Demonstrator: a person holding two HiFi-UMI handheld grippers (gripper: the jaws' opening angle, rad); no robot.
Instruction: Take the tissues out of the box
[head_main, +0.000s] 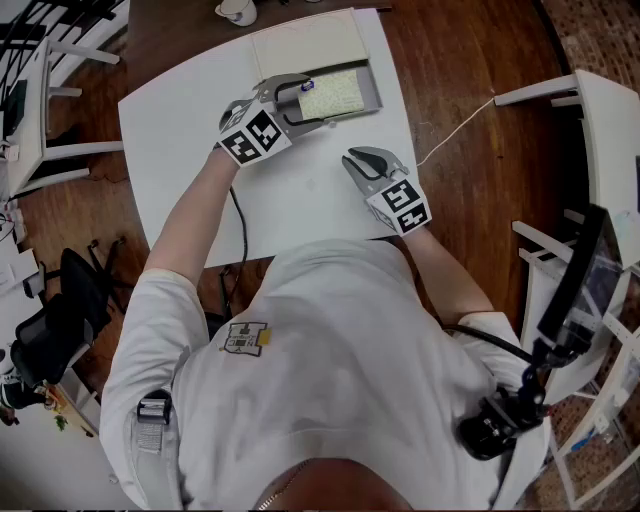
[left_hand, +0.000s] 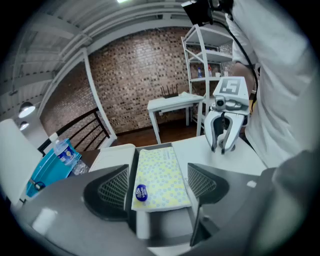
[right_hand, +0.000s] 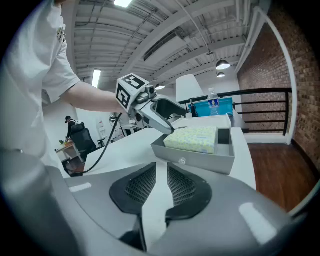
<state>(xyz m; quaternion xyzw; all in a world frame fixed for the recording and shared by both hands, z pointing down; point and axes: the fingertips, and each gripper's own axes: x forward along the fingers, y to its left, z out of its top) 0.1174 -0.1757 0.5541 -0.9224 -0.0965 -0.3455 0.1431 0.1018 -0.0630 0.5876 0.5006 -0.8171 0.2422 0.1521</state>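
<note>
A yellow-patterned tissue pack (head_main: 332, 95) lies in a shallow grey box (head_main: 372, 95) at the far side of the white table (head_main: 170, 120). My left gripper (head_main: 310, 100) reaches over the box's left end. In the left gripper view its jaws stand wide on either side of the pack's (left_hand: 160, 172) near end, which carries a blue sticker, and no pad visibly presses on it. My right gripper (head_main: 355, 158) rests on the table nearer to me, shut and empty. From the right gripper view the box (right_hand: 200, 161) and pack (right_hand: 192, 138) lie just beyond its tips (right_hand: 161, 172).
A flat white lid (head_main: 305, 45) lies behind the box. A black cable (head_main: 240, 225) hangs off the table's near edge and a white cord (head_main: 450, 135) crosses the wooden floor. White furniture (head_main: 600, 130) stands to the right, a cup (head_main: 238, 10) at the back.
</note>
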